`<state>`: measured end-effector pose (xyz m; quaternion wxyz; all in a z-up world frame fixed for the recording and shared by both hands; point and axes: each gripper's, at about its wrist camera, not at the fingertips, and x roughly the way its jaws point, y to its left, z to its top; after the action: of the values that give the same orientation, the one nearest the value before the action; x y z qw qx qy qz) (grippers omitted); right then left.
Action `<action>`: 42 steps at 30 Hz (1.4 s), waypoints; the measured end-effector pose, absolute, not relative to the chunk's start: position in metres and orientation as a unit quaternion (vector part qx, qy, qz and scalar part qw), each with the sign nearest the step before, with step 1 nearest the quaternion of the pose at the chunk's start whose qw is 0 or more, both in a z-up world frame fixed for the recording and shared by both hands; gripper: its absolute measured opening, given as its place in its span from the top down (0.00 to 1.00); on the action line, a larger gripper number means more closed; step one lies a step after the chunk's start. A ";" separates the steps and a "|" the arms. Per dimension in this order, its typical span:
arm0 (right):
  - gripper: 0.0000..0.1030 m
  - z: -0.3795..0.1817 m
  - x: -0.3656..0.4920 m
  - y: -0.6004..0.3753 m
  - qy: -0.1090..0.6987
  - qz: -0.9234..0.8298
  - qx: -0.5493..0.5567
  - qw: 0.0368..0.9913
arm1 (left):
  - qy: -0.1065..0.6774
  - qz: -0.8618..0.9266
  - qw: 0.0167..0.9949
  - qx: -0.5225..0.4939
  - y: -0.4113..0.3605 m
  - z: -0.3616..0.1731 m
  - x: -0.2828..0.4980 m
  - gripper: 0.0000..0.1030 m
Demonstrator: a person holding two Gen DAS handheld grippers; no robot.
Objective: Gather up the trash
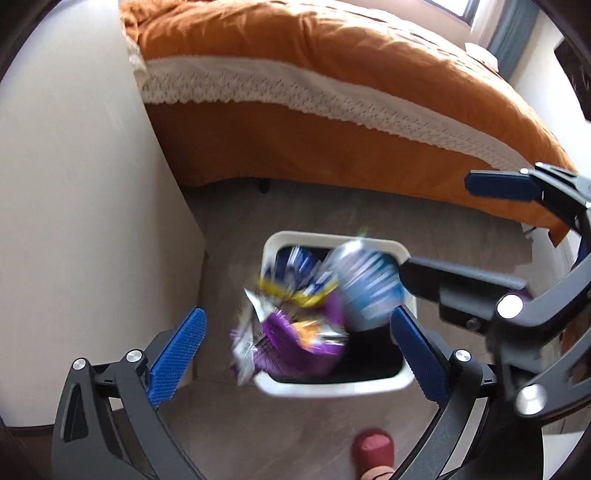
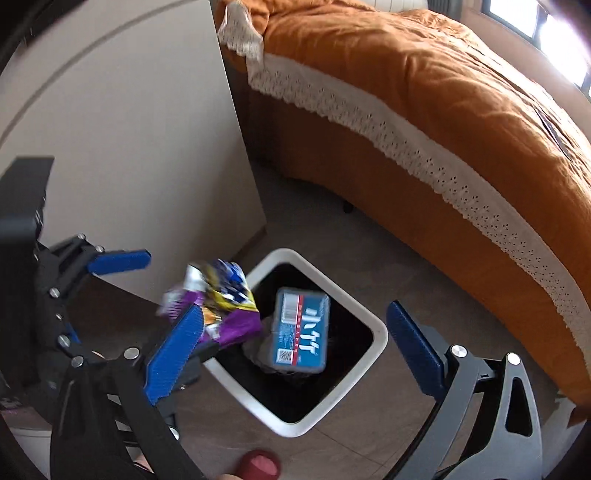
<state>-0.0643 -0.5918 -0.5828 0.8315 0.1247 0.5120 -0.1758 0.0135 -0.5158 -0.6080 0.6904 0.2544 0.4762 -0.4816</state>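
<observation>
Both your left hand-held gripper (image 1: 295, 354) and right hand-held gripper (image 2: 291, 350) gape empty; purple snack wrapper (image 2: 225, 310) and blue-labelled plastic tub (image 2: 301, 328) drop into the white square bin (image 2: 376, 332). Next, seek more trash.

White square trash bin (image 2: 376, 334) w/ black liner sits upright on the floor. Purple/yellow snack wrapper (image 2: 225, 306), crumpled & blurred, is over the bin's rim. Blue-labelled plastic container (image 2: 300, 328) lies tilted inside the bin's opening.

Bright window (image 2: 524, 18) daylight, motion blur, fisheye
</observation>
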 end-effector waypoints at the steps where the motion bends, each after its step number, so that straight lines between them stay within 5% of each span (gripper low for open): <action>1: 0.04 -0.590 -0.064 -0.590 0.514 -0.179 0.122 0.830 | 0.476 -0.481 0.690 0.257 -0.516 -0.615 0.014 0.04; 12: 0.04 -0.568 -0.063 -0.578 0.523 -0.183 0.124 0.823 | 0.478 -0.485 0.687 0.255 -0.501 -0.594 0.016 0.04; 30: 0.04 -0.342 -0.087 -0.536 0.409 -0.241 0.090 0.875 | 0.413 -0.464 0.764 0.176 -0.441 -0.365 0.011 0.04; 42: 0.04 -0.195 -0.077 -0.458 0.307 -0.185 0.080 0.930 | 0.371 -0.383 0.837 0.120 -0.333 -0.217 0.023 0.04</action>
<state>-0.0774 -0.4576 -0.1949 0.9299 0.0798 0.3074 -0.1853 0.0228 -0.3334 -0.2175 0.8374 0.1196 0.3709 -0.3834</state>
